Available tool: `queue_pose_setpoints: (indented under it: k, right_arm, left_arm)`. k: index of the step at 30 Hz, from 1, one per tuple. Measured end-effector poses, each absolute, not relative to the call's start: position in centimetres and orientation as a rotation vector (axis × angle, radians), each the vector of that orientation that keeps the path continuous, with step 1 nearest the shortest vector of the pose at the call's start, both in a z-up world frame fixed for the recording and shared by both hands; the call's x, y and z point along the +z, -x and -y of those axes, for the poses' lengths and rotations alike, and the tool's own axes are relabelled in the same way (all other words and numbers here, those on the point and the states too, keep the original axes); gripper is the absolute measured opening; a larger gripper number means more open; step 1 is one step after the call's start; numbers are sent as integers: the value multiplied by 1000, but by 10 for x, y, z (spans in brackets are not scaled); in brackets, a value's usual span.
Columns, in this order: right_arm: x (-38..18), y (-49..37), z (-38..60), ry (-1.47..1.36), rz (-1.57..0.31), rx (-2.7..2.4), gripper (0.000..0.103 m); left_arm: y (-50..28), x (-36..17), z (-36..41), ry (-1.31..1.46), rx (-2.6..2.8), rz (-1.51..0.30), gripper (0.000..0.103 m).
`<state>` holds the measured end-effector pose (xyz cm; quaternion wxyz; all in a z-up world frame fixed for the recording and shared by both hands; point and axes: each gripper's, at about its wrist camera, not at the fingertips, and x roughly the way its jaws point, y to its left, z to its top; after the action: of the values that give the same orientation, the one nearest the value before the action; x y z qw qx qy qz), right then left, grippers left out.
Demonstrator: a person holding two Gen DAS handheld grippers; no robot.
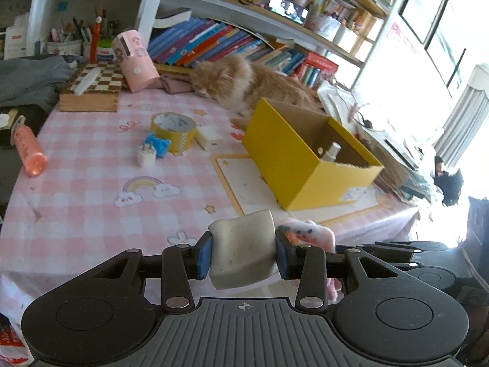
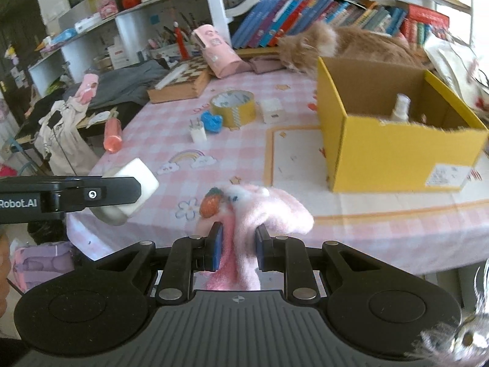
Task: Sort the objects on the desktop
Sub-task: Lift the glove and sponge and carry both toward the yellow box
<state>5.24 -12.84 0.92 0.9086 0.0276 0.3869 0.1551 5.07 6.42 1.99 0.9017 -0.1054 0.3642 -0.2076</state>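
My left gripper (image 1: 243, 252) is shut on a white soft block (image 1: 243, 249), held above the near edge of the pink checked table (image 1: 76, 214). From the right wrist view the same block (image 2: 139, 180) shows at the left, clamped in the left gripper (image 2: 134, 194). My right gripper (image 2: 238, 246) is shut on a pink fluffy toy (image 2: 262, 211) with an orange strawberry on it; that toy (image 1: 308, 234) peeks out beside the left gripper. An open yellow cardboard box (image 1: 305, 159) (image 2: 397, 150) stands ahead to the right, with a small white bottle (image 2: 401, 108) inside.
On the table lie a yellow tape roll (image 1: 174, 130), a blue clip (image 1: 159, 146), a white charger (image 1: 146, 156), a small white box (image 1: 209, 139) and an orange-pink tube (image 1: 29, 150). An orange cat (image 1: 250, 84) lies behind the box. A chessboard case (image 1: 91, 88) and pink holder (image 1: 136, 61) stand at the back.
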Motion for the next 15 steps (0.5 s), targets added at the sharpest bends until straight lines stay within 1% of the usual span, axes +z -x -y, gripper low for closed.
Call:
queue_pose_setpoints:
  k: [15]
  right_arm:
    - [8,-6,144,-61,-793,225,20]
  left_arm:
    - [-37,11,-44,240,-543,-791,40]
